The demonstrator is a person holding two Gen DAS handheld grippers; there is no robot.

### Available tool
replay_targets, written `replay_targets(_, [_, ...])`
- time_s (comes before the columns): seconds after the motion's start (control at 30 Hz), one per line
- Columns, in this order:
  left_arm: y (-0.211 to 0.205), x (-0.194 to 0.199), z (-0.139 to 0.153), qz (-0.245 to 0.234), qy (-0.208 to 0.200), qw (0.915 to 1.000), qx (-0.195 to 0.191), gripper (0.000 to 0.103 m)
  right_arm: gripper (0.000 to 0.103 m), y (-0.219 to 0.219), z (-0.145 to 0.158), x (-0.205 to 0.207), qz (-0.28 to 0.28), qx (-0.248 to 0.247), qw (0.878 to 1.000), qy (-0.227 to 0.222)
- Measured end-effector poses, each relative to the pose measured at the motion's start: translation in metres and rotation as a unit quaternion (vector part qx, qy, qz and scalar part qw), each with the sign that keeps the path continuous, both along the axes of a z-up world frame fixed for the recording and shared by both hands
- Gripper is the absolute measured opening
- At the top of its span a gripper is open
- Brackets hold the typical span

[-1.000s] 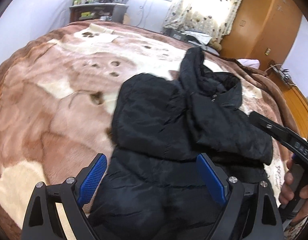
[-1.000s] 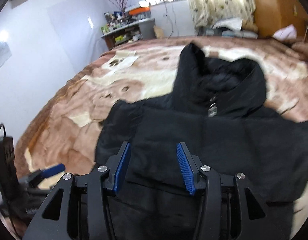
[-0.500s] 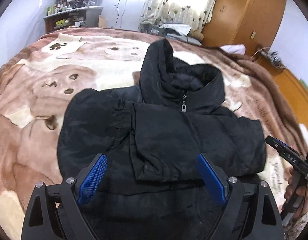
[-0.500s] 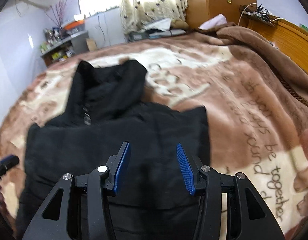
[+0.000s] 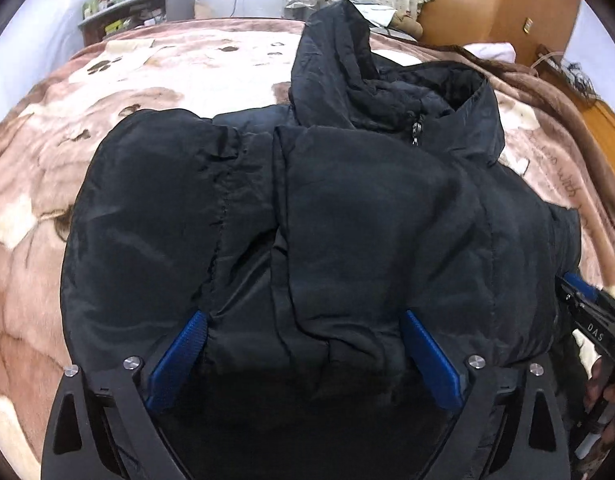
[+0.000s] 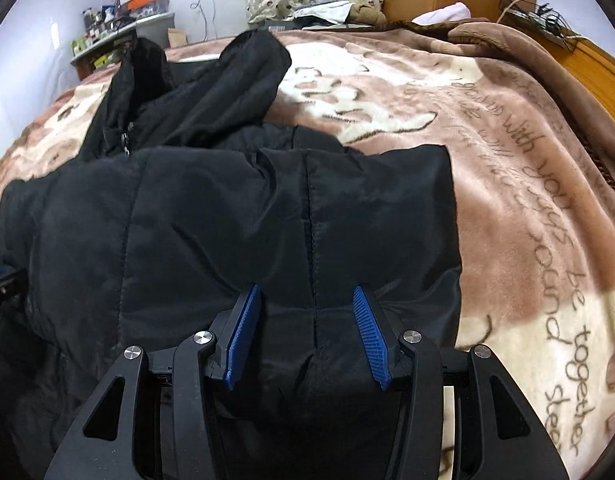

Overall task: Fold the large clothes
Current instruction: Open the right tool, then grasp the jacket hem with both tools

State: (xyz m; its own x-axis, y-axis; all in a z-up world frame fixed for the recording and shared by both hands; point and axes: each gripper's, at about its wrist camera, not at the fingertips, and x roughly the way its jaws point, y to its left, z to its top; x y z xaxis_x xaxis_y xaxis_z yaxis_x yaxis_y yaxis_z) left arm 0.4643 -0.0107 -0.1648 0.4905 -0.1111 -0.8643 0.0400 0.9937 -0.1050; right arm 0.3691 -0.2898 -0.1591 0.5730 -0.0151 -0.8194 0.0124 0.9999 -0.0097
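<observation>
A black padded hooded jacket (image 5: 347,208) lies on a plush brown-and-cream blanket (image 5: 39,208) that covers a bed, its sleeves folded in across the chest and its hood (image 5: 339,60) pointing toward the far end of the bed. In the left wrist view the left gripper (image 5: 303,344) hangs over the jacket's lower part; its jaws are opening, the blue ribbed pads (image 5: 179,356) stand wide apart over the dark fabric, and neither presses on it. The jacket's hem sinks into shadow beneath the black frame and cannot be made out.

In the right wrist view the right gripper (image 6: 307,316) stands over the jacket's right side near a stitched seam. Its jaws stand part-way apart, and cloth lies between them, though whether the pads pinch a ridge of it is hard to judge. The jacket's left edge is cut off by the lens rim. Dark handwriting (image 6: 547,264) printed on the blanket runs beside the jacket, partly unreadable.
</observation>
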Motion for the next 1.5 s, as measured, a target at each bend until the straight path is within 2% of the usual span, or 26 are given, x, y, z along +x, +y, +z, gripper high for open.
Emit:
replay_targets(0.27, [-0.011,0.003,-0.005,0.003,0.003,0.9996,0.029,0.100,0.050,0.004,-0.008,0.002,-0.004,-0.013,1.000,0.020])
replay_targets(0.37, [-0.005,0.005,0.002,0.010,0.020,0.9997,0.009,0.100,0.050,0.004,0.002,0.008,-0.009,-0.014,0.999,0.041])
replay_targets(0.4, [-0.002,0.005,0.006,0.006,0.024,0.9997,0.004,0.100,0.050,0.001,0.011,0.011,-0.016,-0.001,0.999,0.046])
replay_targets(0.53, [0.019,0.008,0.034,0.006,0.002,0.9997,-0.025,0.100,0.051,-0.018,0.054,0.012,-0.023,0.095,0.995,-0.015])
replay_targets(0.63, [0.036,0.023,0.059,0.022,-0.016,0.9983,-0.052,0.100,0.064,-0.026,0.082,0.024,-0.022,0.129,0.990,-0.057])
replay_targets(0.7, [0.043,0.040,0.075,0.025,-0.029,0.9976,-0.058,0.100,0.067,-0.026,0.093,0.042,-0.015,0.133,0.989,-0.067])
replay_targets(0.77, [0.044,0.064,0.086,0.020,-0.031,0.9983,-0.046,0.100,0.068,-0.024,0.097,0.066,-0.012,0.141,0.988,-0.064])
replay_targets(0.83, [0.042,0.088,0.094,0.007,-0.034,0.9984,-0.044,0.100,0.075,-0.025,0.096,0.086,-0.009,0.183,0.982,-0.053])
replay_targets(0.9, [0.041,0.114,0.097,0.007,-0.026,0.9977,-0.062,0.100,0.078,-0.031,0.091,0.104,-0.029,0.211,0.976,-0.046])
replay_targets(1.0, [0.043,0.152,0.095,0.020,-0.017,0.9953,-0.093,0.100,0.078,-0.033,0.083,0.130,-0.055,0.229,0.971,-0.043])
replay_targets(1.1, [0.043,0.186,0.077,0.038,0.011,0.9924,-0.117,0.100,0.078,-0.031,0.073,0.155,-0.056,0.229,0.971,-0.035])
replay_targets(1.2, [0.039,0.208,0.056,0.054,0.020,0.9914,-0.117,0.098,0.078,-0.030,0.057,0.176,-0.071,0.245,0.967,-0.017])
replay_targets(1.27, [0.035,0.219,0.044,0.051,0.031,0.9895,-0.132,0.098,0.078,-0.028,0.052,0.186,-0.072,0.241,0.968,-0.015])
replay_targets(1.33, [0.034,0.229,0.032,0.062,0.040,0.9895,-0.125,0.098,0.078,-0.022,0.046,0.199,-0.069,0.230,0.971,-0.006])
replay_targets(1.43, [0.032,0.240,0.025,0.070,0.036,0.9877,-0.135,0.085,0.078,-0.020,0.037,0.210,-0.069,0.266,0.961,0.017])
replay_targets(1.47, [0.030,0.241,0.025,0.067,0.033,0.9882,-0.134,0.070,0.076,-0.020,0.036,0.211,-0.075,0.270,0.960,0.013])
replay_targets(1.5, [0.025,0.242,0.025,0.059,0.033,0.9892,-0.130,0.053,0.063,-0.017,0.038,0.210,-0.076,0.267,0.961,0.005])
